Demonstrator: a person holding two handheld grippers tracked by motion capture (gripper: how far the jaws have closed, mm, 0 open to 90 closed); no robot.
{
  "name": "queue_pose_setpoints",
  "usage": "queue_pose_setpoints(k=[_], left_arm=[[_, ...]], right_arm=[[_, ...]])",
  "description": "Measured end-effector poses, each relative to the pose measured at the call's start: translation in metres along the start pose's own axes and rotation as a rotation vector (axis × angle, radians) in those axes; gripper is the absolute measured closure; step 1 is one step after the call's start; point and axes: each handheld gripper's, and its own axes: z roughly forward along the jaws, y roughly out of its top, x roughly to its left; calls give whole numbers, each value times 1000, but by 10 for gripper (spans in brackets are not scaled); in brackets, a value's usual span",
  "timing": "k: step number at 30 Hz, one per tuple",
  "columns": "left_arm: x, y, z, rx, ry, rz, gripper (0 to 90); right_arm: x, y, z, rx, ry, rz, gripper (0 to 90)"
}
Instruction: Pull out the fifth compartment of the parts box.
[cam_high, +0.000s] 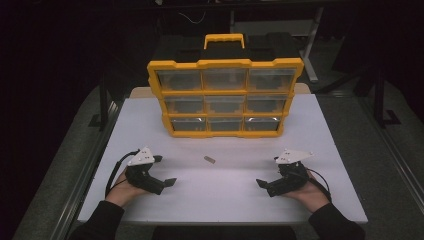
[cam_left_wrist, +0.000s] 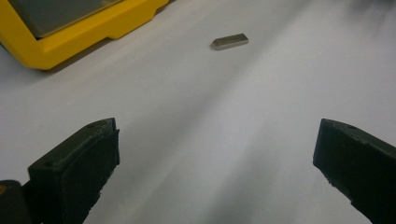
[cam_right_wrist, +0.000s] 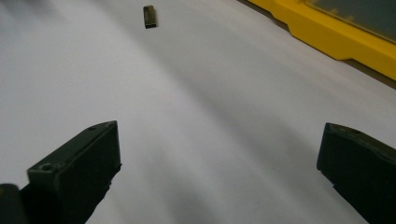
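A small grey metal bar (cam_high: 209, 160) lies flat on the white table (cam_high: 225, 200), midway between my two grippers and in front of a yellow drawer organizer (cam_high: 225, 97). My left gripper (cam_high: 165, 170) rests at the front left, open and empty. In the left gripper view the wide gap of the left gripper (cam_left_wrist: 215, 158) points toward the bar (cam_left_wrist: 229, 42), well ahead. My right gripper (cam_high: 269, 171) rests at the front right, also open and empty. The right gripper view has the right gripper (cam_right_wrist: 217, 163) with the bar (cam_right_wrist: 150, 16) far ahead to the left.
The organizer stands upright on the table's far half, with nine clear-fronted drawers and a yellow handle (cam_high: 224, 39) on top. Its yellow base shows as the organizer corner (cam_left_wrist: 84, 37) and the organizer edge (cam_right_wrist: 336, 37). Dark floor and table legs surround the table.
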Motion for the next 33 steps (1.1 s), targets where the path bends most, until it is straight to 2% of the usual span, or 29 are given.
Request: queue_pose_setpoints(k=[14, 25, 33], left_arm=[[-2, 7, 6, 3, -14, 12, 0], [-4, 13, 9, -13, -23, 22, 0], [-4, 16, 11, -32, -40, 11, 0]], right_arm=[[0, -2, -6, -17, 11, 15, 0], [0, -3, -8, -18, 11, 22, 0], [0, -4, -7, -19, 14, 27, 0]])
